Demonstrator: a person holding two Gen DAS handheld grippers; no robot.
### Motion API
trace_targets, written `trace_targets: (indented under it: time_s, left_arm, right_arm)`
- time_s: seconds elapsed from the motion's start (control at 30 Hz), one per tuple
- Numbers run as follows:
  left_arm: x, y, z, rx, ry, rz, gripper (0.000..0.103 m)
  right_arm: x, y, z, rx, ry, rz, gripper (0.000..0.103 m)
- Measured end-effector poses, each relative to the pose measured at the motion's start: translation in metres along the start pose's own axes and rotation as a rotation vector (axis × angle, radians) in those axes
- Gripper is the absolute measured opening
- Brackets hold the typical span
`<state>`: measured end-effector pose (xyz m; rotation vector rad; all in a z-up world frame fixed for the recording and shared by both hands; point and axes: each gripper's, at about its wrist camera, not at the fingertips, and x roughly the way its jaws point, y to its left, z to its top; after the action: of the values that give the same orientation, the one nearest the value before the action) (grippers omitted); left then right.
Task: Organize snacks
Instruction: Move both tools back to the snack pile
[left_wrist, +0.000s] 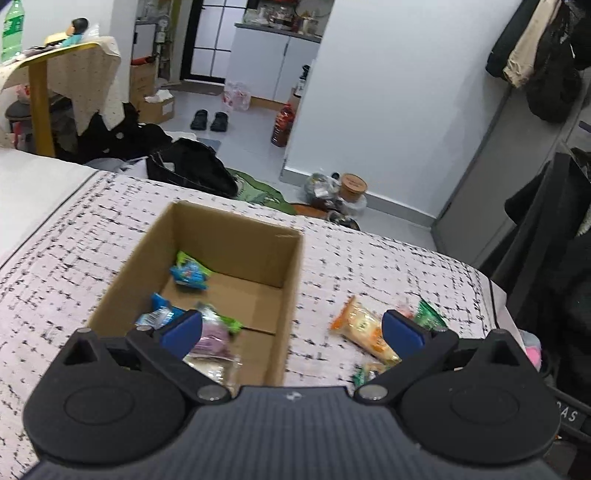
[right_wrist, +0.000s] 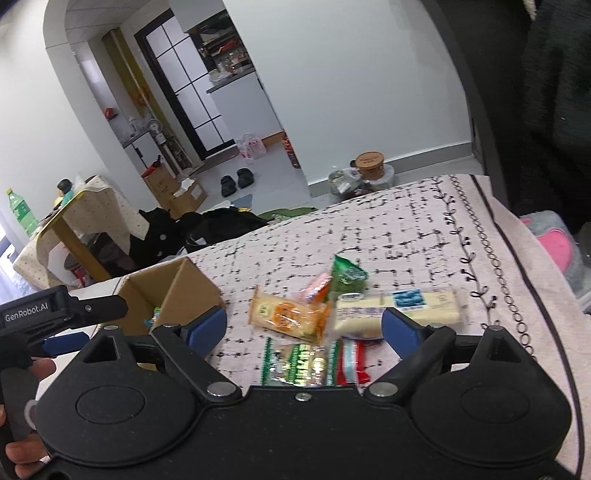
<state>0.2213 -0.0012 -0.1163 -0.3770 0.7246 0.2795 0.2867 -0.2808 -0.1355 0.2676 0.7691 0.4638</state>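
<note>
A cardboard box (left_wrist: 207, 280) sits on the bed (left_wrist: 55, 258), open at the top. Several snack packets lie in it: one (left_wrist: 190, 273) against its far left wall, another (left_wrist: 157, 314) nearer along the left wall, and a third (left_wrist: 214, 332) at the near end. To the right of the box more packets lie on the bed cover: a long packet (left_wrist: 364, 332) nearest the box, with a small packet (left_wrist: 428, 314) just right of it. In the right wrist view, a wide flat packet (right_wrist: 402, 306) lies right of a square packet (right_wrist: 288, 314), and two more (right_wrist: 303, 363) lie nearer. Beyond the bed's far edge, slippers (left_wrist: 209, 120) stand on the floor
</note>
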Motion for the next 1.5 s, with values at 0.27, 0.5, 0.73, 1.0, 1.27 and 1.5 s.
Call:
trace_targets:
  time_s: [0.27, 0.5, 0.73, 1.0, 1.27, 1.5]
  left_arm:
    - [0.012, -0.028, -0.007, 0.036, 0.018, -0.046, 0.103]
    - [0.033, -0.046, -0.011, 0.054, 0.037, -0.084, 0.101]
    - [0.057, -0.056, -0.016, 0.040, 0.067, -0.103, 0.094]
    - [0.090, -0.062, -0.019, 0.013, 0.120, -0.109, 0.086]
    - [0.119, -0.069, -0.020, -0.007, 0.165, -0.104, 0.086]
    - [0.141, -0.074, -0.023, -0.014, 0.191, -0.086, 0.086]
  right_arm:
    - [0.008, -0.026, -0.002, 0.079, 0.018, -0.008, 0.088]
    - [0.022, -0.043, -0.006, 0.146, 0.046, -0.013, 0.074]
    - [0.040, -0.053, -0.009, 0.201, 0.083, -0.005, 0.063]
    - [0.053, -0.065, -0.008, 0.252, 0.104, -0.006, 0.061]
    - [0.069, -0.081, -0.008, 0.320, 0.126, -0.003, 0.062]
    - [0.075, -0.095, -0.002, 0.374, 0.114, -0.031, 0.070]
